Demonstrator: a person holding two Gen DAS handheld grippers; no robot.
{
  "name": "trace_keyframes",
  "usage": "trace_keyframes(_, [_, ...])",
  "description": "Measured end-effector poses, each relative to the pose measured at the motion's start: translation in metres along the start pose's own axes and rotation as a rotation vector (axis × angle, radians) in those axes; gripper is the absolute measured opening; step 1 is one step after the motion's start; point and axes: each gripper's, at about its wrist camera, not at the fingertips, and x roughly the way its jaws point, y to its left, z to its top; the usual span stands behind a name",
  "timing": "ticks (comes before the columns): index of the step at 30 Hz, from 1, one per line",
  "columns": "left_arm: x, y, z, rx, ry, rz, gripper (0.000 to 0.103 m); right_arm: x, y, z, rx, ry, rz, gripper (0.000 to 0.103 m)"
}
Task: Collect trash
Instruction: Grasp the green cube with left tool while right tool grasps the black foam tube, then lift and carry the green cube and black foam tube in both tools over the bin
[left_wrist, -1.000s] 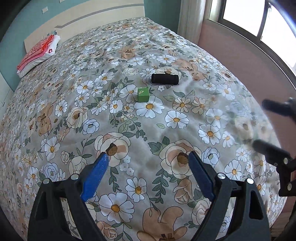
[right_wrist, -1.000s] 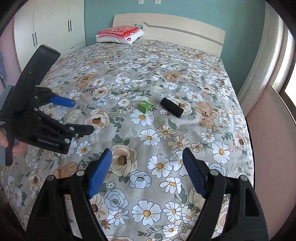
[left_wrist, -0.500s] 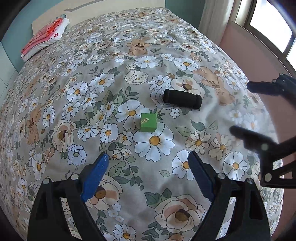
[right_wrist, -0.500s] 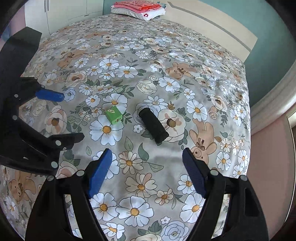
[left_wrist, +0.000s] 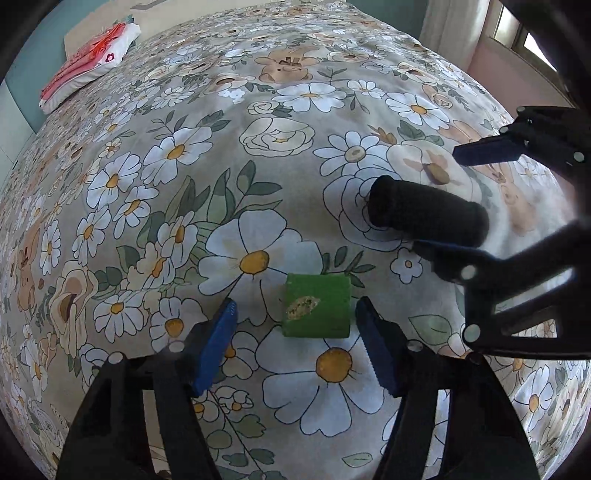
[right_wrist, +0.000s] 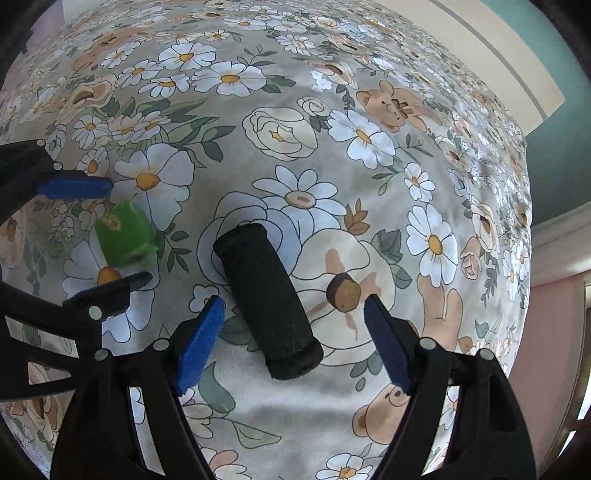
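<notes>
A small green block (left_wrist: 317, 311) lies on the floral bedspread (left_wrist: 177, 155). My left gripper (left_wrist: 295, 314) is open, its blue pads on either side of the block, close but apart from it. A black foam cylinder (right_wrist: 266, 300) lies on its side to the right of the block. My right gripper (right_wrist: 293, 314) is open and straddles the cylinder's near end without touching. The cylinder also shows in the left wrist view (left_wrist: 428, 216), with the right gripper (left_wrist: 461, 199) around it. The block (right_wrist: 125, 236) and left gripper (right_wrist: 110, 230) show at the left of the right wrist view.
A folded red and white cloth (left_wrist: 88, 62) lies near the headboard (right_wrist: 491, 66) at the far end of the bed. A window and pink wall (left_wrist: 517, 55) stand beyond the bed's right side.
Both grippers have come down and forward onto the bed. The left now brackets the green block and the right brackets the black cylinder. Neither object has moved.
</notes>
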Motion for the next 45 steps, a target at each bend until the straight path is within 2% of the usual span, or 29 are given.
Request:
trace_keyframes(2, [0.004,0.001,0.003,0.005,-0.016,-0.011,0.057,0.01,0.0,0.003,0.017,0.015,0.039,0.07])
trace_keyframes(4, [0.007,0.002,0.005,0.008,-0.028,-0.023,0.042,0.017,-0.001,0.002,0.051,0.017,0.087,0.057])
trace_keyframes(6, [0.01,0.004,0.005,0.003,-0.028,-0.051,0.032,0.019,-0.005,-0.002,0.084,-0.001,0.109,0.054])
trace_keyframes(10, [0.009,0.007,0.001,-0.006,-0.051,-0.076,0.032,0.013,-0.012,-0.011,0.181,-0.048,0.134,0.045])
trace_keyframes(16, [-0.007,0.014,-0.005,-0.015,-0.057,-0.089,0.032,-0.013,-0.01,-0.019,0.243,-0.082,0.07,0.043])
trace_keyframes(24, [-0.073,0.04,-0.011,0.002,-0.149,-0.089,0.032,-0.091,0.005,-0.028,0.31,-0.181,-0.037,0.043])
trace_keyframes(29, [-0.115,0.062,-0.021,0.027,-0.221,-0.074,0.032,-0.138,0.029,-0.028,0.335,-0.257,-0.095,0.043])
trace_keyframes(34, [-0.142,0.093,-0.042,0.011,-0.265,-0.046,0.032,-0.167,0.063,-0.028,0.366,-0.341,-0.098,0.043])
trace_keyframes(40, [-0.163,0.122,-0.078,0.016,-0.291,0.004,0.032,-0.186,0.112,-0.032,0.349,-0.375,-0.12,0.043])
trace_keyframes(45, [-0.193,0.133,-0.113,0.01,-0.32,0.003,0.032,-0.208,0.15,-0.04,0.327,-0.387,-0.147,0.043])
